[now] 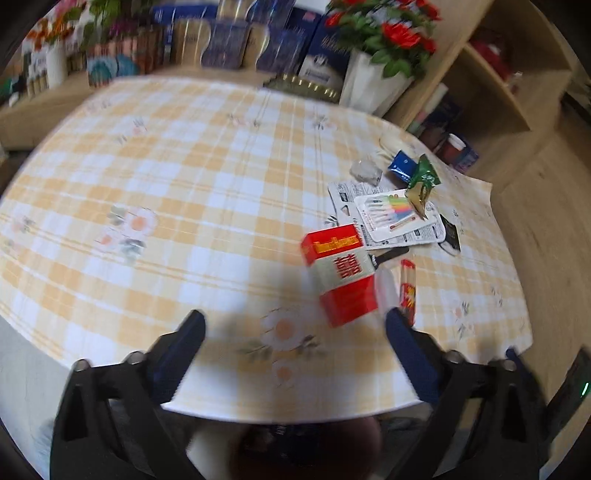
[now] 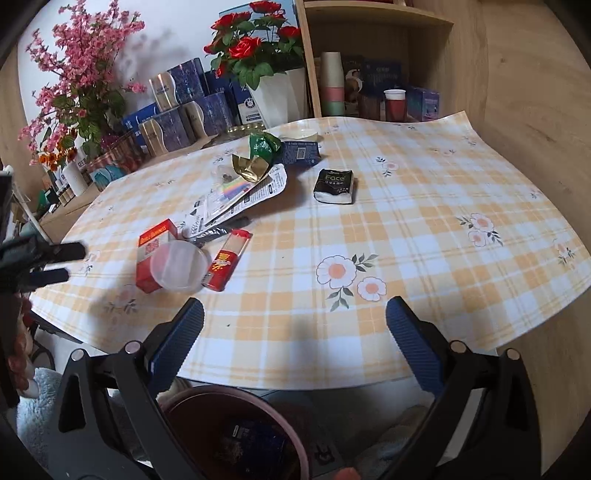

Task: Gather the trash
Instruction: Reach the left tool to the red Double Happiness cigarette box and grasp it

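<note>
The trash lies on a yellow checked tablecloth (image 2: 406, 229). A red box (image 1: 340, 273) is nearest, with a clear plastic cup (image 2: 179, 266) and a narrow red pack (image 2: 229, 264) beside it. Further back lie a pen blister pack (image 1: 395, 214), a green wrapper (image 2: 264, 146), a gold wrapper (image 2: 251, 166), a blue box (image 2: 299, 151) and a black tissue pack (image 2: 334, 184). My left gripper (image 1: 295, 325) hangs open over the table's near edge, left of the red box, with nothing between its fingers. My right gripper (image 2: 295, 317) is open and empty above the front edge. The left gripper (image 2: 72, 263) also shows at the left of the right wrist view.
A brown round bin (image 2: 258, 397) stands under the table's front edge with a blue item inside. Red roses in a white pot (image 2: 280, 96), pink flowers (image 2: 81, 74) and several blue boxes (image 2: 192, 103) line the back. A wooden shelf (image 2: 369, 22) stands at the right.
</note>
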Available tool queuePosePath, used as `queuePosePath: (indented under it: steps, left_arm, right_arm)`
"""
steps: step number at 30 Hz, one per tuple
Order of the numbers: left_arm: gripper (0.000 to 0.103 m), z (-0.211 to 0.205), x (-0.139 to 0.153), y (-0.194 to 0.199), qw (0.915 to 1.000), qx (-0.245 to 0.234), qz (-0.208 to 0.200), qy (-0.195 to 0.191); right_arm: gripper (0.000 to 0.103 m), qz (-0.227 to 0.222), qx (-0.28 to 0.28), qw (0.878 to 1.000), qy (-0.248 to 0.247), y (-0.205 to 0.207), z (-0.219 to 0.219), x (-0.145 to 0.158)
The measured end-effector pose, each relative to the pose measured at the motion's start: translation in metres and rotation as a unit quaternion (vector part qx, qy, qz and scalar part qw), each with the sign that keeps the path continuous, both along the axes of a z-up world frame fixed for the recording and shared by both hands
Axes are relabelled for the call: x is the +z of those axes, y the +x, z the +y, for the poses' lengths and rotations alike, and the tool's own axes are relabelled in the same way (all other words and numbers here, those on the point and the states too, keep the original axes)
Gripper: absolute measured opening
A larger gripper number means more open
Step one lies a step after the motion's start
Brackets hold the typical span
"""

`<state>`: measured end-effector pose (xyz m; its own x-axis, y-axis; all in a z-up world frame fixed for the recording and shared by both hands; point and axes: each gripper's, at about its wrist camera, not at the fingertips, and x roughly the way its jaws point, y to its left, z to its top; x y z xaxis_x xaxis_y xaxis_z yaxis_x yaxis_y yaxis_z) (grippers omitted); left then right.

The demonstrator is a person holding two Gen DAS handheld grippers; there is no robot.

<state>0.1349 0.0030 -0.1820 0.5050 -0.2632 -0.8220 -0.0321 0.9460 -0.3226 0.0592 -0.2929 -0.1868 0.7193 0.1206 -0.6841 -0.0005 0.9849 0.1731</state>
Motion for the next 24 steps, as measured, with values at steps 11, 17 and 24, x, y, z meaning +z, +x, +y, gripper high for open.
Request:
queuePosePath:
  steps: [11,17,24]
  left_arm:
    - [0.081,-0.042,-0.038,0.075,0.9942,0.052,0.092,-0.018]
    - [0.082,-0.055,-0.050,0.090,0.9934,0.056,0.100,0.006]
    - [0.058,-0.043,-0.048,0.090,0.9962,0.032,0.081,0.000]
  right_arm:
    - [0.097,0.020,0.023,1.000,0.000,0.018,0.002,-0.024]
    - [0.097,0.021,0.039,0.999,-0.002,0.021,0.009,-0.028]
    - [0.097,0.013,0.077,0.997,0.013,0.024,0.020,-0.025]
